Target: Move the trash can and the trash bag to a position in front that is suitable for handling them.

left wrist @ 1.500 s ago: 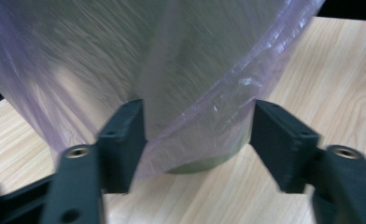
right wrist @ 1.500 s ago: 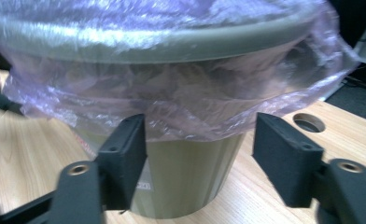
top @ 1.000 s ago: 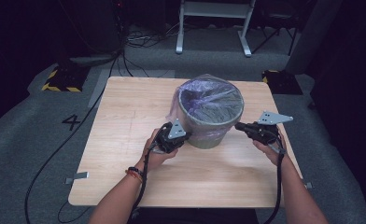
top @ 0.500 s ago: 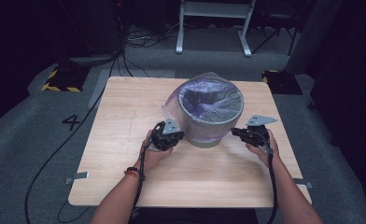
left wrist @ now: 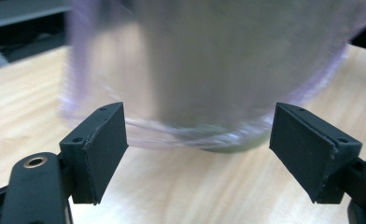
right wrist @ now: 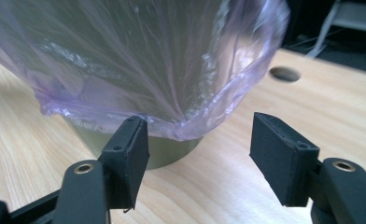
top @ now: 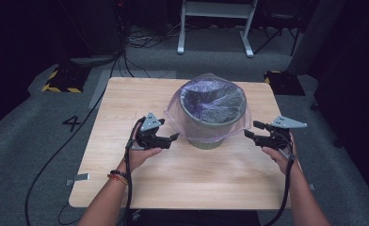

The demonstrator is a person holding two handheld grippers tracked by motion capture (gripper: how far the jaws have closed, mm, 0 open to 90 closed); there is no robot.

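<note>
Grey bin [top: 214, 123] is standing upright near the middle of the wooden table [top: 126, 99], with a purple plastic liner [top: 185, 123] draping over its rim and down its outer wall. Left gripper [top: 169, 138] is hanging just beside the bin's left flank, jaws having just been opening and now spread with nothing between them. Right gripper [top: 251, 130] is sitting just off the right side, jaws likewise having just been opening, gaping empty below the liner's hem [right wrist: 125, 119].
</note>
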